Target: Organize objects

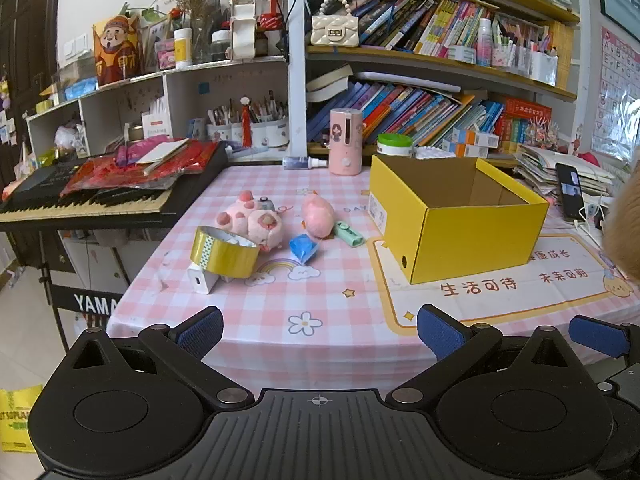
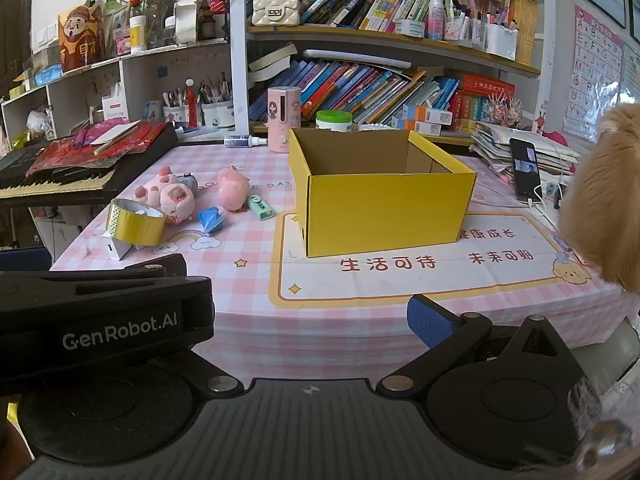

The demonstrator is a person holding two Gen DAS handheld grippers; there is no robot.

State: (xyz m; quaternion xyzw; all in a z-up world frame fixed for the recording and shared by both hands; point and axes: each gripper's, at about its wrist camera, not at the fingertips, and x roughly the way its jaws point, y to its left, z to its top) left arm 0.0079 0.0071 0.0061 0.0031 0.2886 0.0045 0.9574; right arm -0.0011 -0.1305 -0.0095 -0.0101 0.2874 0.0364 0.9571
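An open, empty yellow cardboard box (image 1: 460, 216) (image 2: 384, 196) stands on the pink checked tablecloth (image 1: 248, 312). Left of it lie a pink plush pig (image 1: 252, 218) (image 2: 168, 194), a smaller pink plush (image 1: 318, 214) (image 2: 233, 188), a blue packet (image 1: 303, 247) (image 2: 211, 218), a mint green stamp-like item (image 1: 348, 233) (image 2: 260, 205), a gold tape roll (image 1: 224, 252) (image 2: 134, 222) and a white charger (image 1: 202, 279) (image 2: 114, 249). My left gripper (image 1: 320, 326) is open and empty at the table's near edge. My right gripper (image 2: 308, 320) is open and empty; the left gripper's body hides its left finger.
A Yamaha keyboard (image 1: 92, 200) piled with red bags juts in at the left. A pink dispenser (image 1: 346, 142), a green-lidded jar (image 1: 394, 145) and a spray bottle (image 1: 304, 163) stand at the back. A phone (image 1: 570, 192) and papers are right. Bookshelves rise behind. Tan fur (image 2: 600, 200) fills the right edge.
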